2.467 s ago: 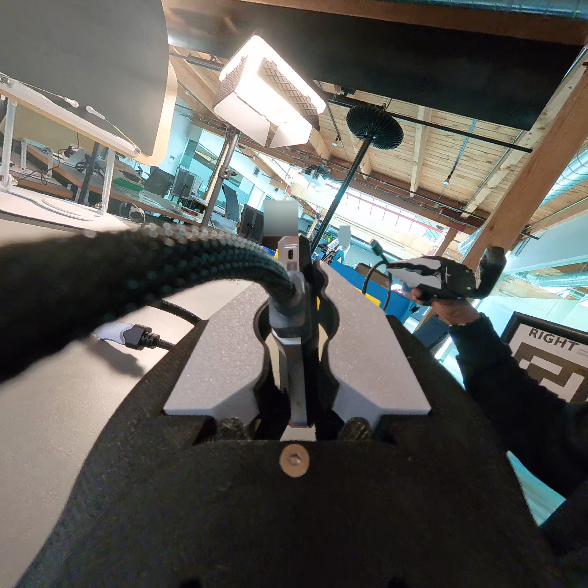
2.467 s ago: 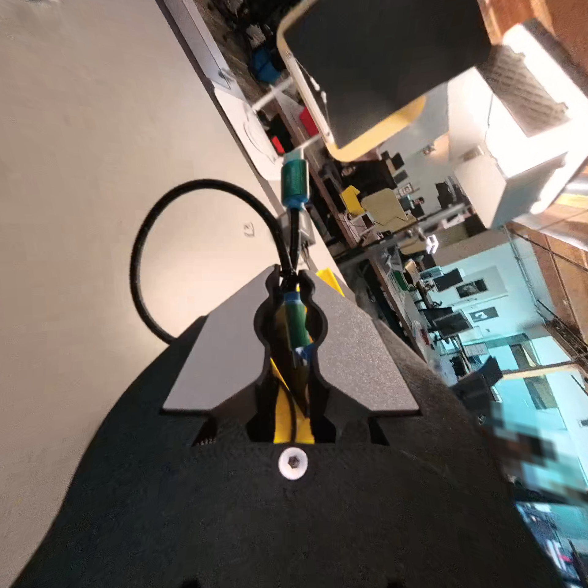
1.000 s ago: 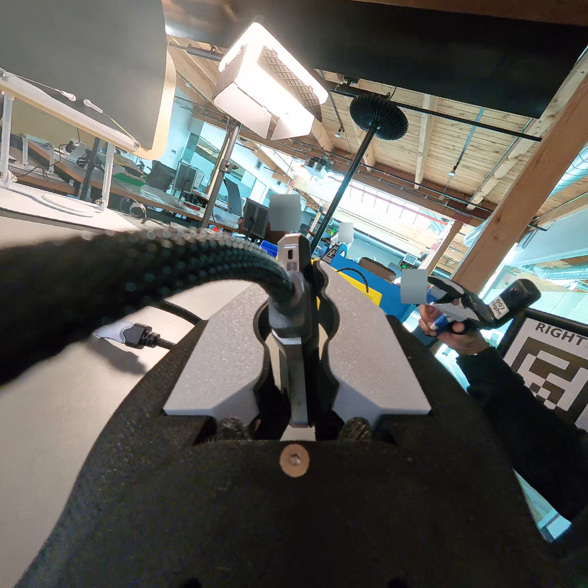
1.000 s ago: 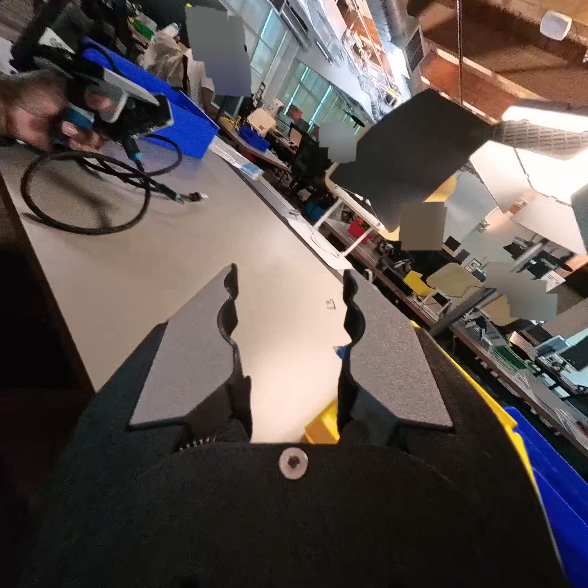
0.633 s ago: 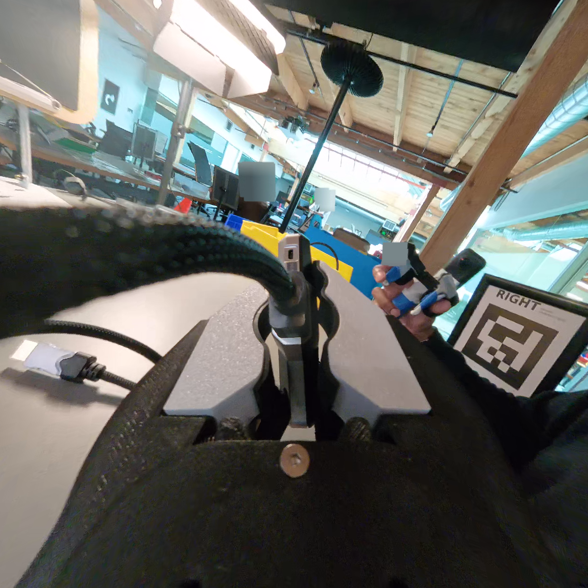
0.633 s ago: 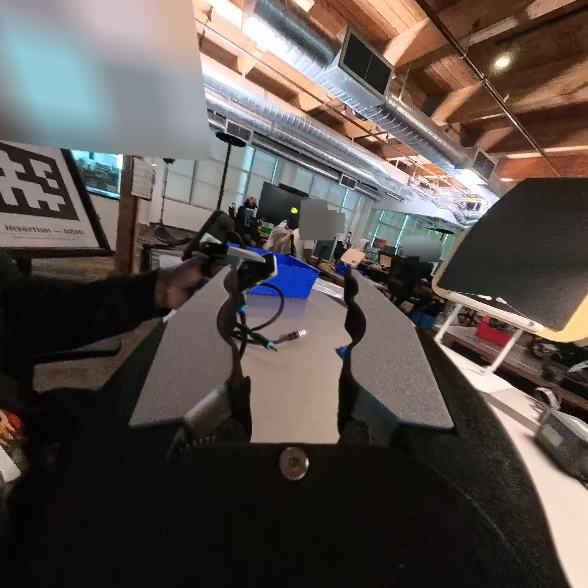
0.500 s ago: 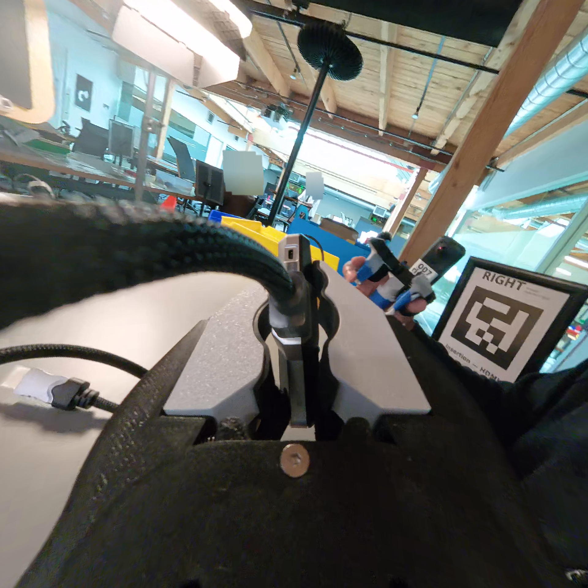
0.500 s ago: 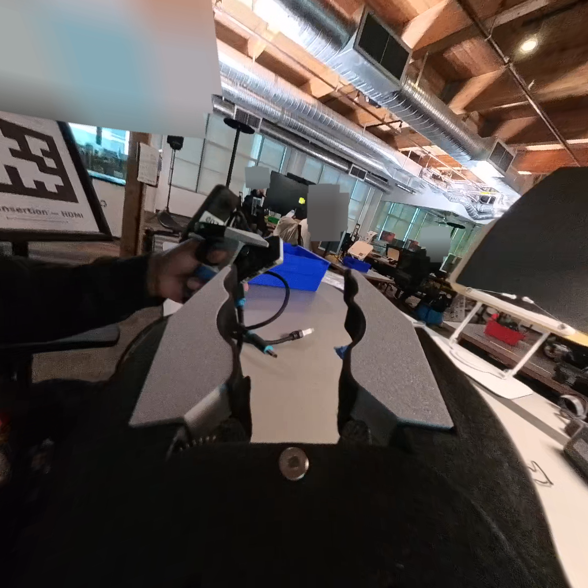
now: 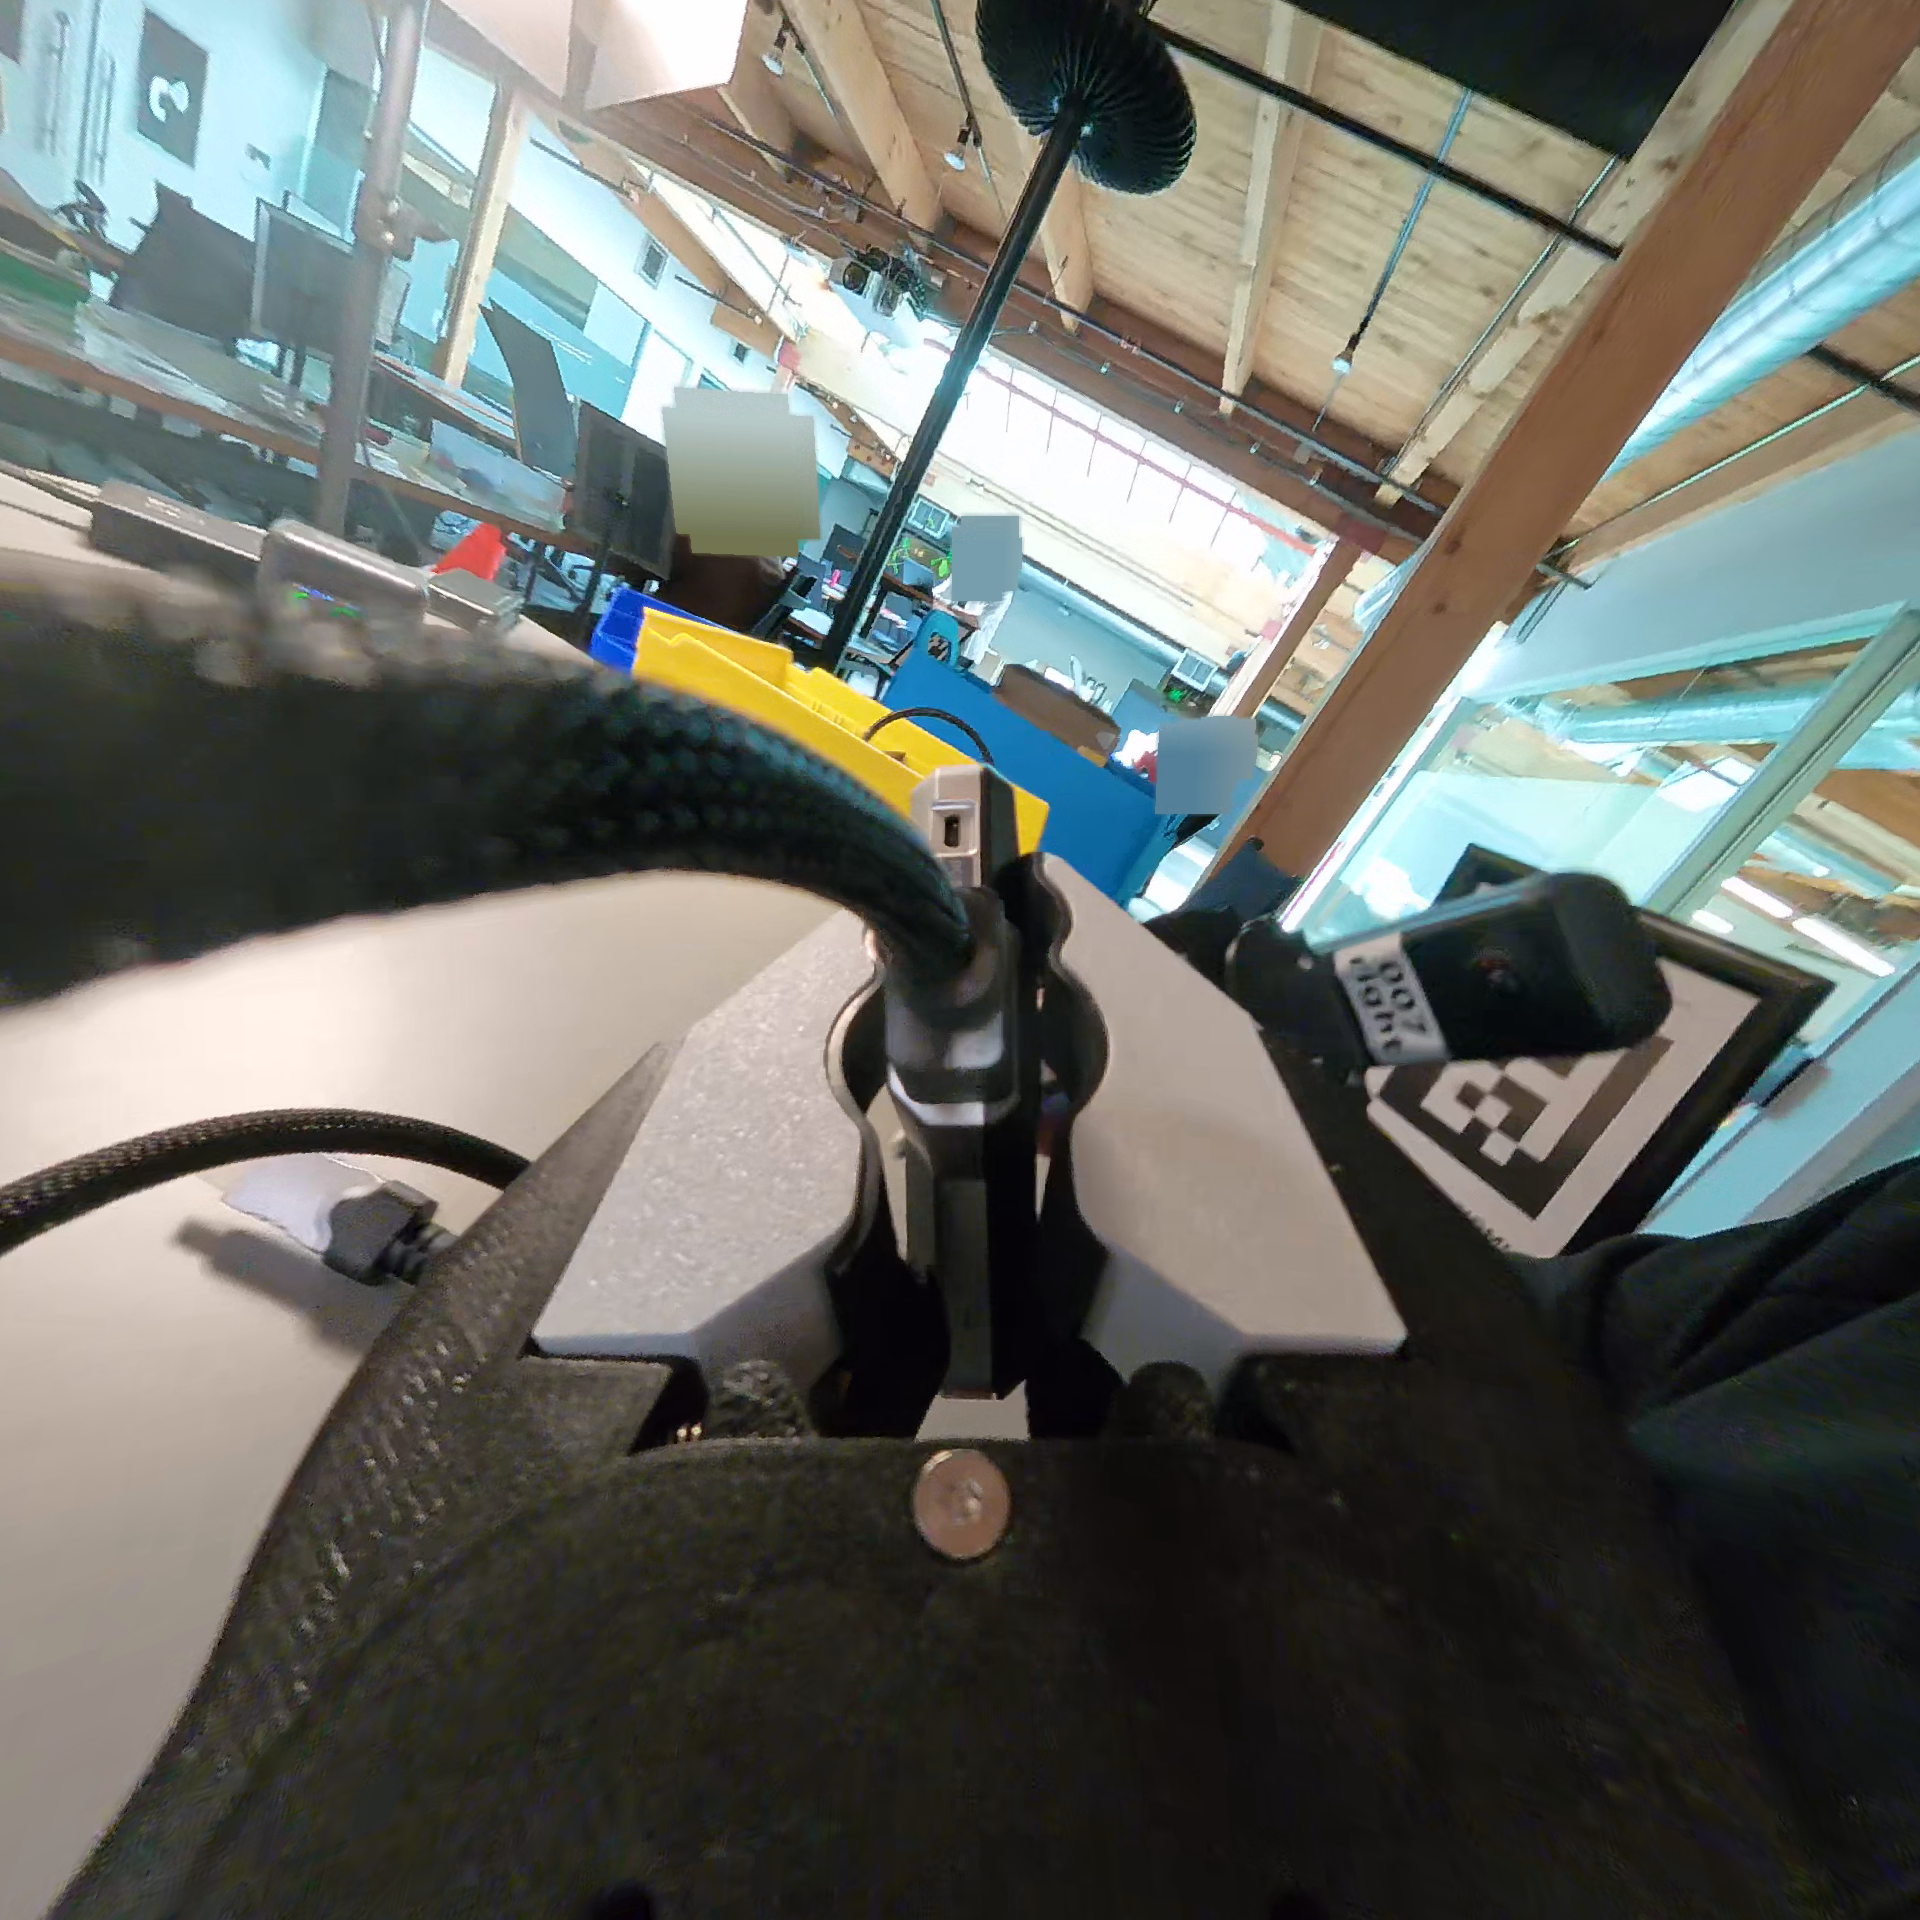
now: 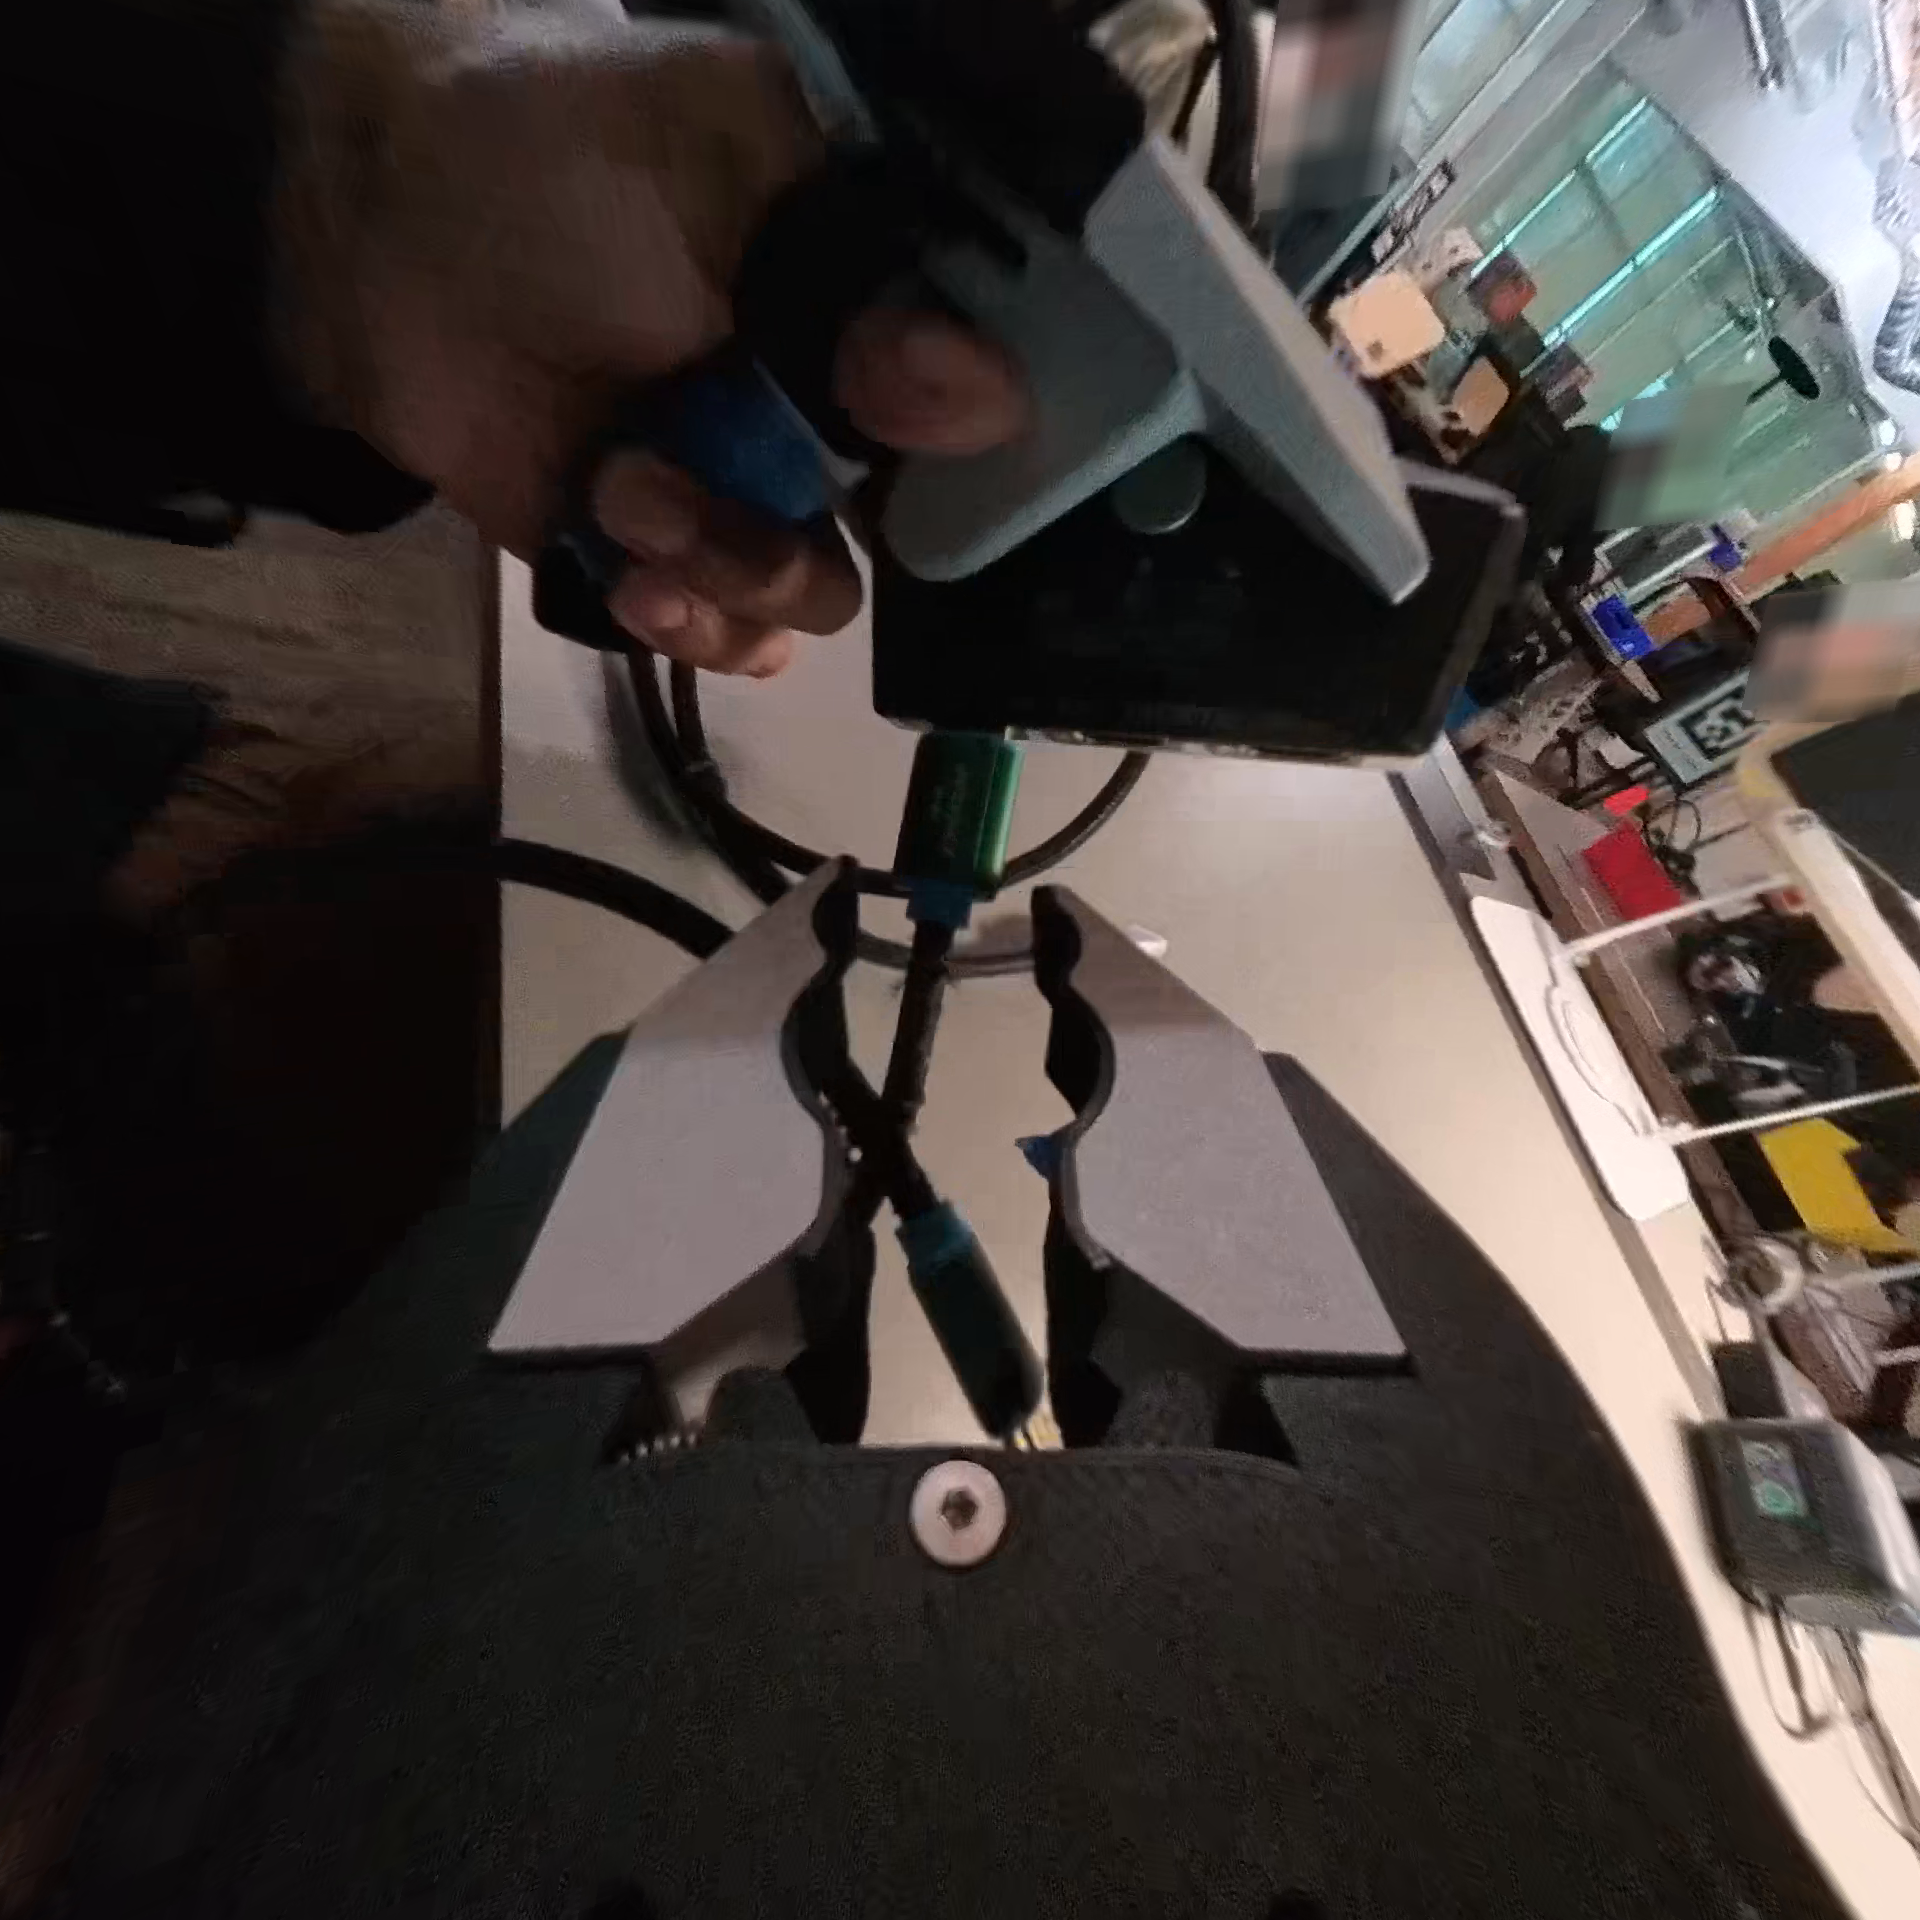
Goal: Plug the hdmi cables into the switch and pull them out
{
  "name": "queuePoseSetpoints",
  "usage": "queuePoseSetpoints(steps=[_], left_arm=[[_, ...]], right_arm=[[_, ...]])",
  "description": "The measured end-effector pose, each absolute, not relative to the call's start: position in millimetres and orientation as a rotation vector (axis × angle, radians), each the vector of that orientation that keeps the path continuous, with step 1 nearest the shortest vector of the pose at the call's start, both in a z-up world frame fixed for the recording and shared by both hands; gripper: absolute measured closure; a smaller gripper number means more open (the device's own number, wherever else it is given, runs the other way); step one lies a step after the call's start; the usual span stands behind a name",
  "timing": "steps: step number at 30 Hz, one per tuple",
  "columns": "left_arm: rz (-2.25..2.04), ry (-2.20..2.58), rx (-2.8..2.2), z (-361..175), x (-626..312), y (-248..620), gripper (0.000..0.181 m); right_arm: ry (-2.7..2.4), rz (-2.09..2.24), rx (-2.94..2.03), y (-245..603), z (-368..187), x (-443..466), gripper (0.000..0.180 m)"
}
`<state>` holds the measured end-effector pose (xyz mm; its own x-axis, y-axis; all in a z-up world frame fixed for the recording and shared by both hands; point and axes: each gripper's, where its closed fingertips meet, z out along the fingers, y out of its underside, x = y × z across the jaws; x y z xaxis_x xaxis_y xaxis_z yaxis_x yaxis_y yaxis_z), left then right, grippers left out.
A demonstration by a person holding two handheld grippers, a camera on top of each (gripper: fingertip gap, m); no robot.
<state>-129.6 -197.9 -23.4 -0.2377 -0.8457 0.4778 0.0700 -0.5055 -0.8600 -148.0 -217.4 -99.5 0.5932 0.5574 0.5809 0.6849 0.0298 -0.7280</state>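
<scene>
The left gripper was clamped tight on the switch, a thin grey and black slab standing on edge between the two grey pads, its top end poking up past the fingertips. A thick black braided cable ran into the switch from the left and arched away over the grey table. Left of the switch and lower, a second braided cable lay on the table, ending in a loose silver-tipped plug. Beyond the switch stood a yellow bin and a blue bin; to its right the other tool's black camera block showed in front of a framed marker board. In the right wrist view the right gripper stood partly open, its pads apart and gripping nothing. A green-shelled hdmi plug sat seated in the underside of the switch, just beyond the open fingertips, its thin black lead dropping between the pads. Another green connector lay loose deeper in the gap. A hand held the tool above the switch
</scene>
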Motion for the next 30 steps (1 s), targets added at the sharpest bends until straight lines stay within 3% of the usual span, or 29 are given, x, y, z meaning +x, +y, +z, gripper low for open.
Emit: queuePoseSetpoints(steps=[3, 12, 18, 30], left_arm=[[-1.846, 0.937, -1.385, -27, -131, -195, 0.159], [-1.895, 0.946, -1.486, -48, -133, -198, 0.149], [-1.922, 0.896, -1.509, -59, -133, -198, 0.159], [-1.934, 0.887, -1.540, -62, -131, -194, 0.160]], right_arm=[[-1.028, -0.174, -1.632, -212, -101, -148, 0.159], [-0.886, -0.182, -1.653, -207, -96, -128, 0.161], [-0.918, -0.158, -1.660, -212, -102, -128, 0.160], [-1.036, -0.278, -1.590, -216, -97, -112, 0.171]])
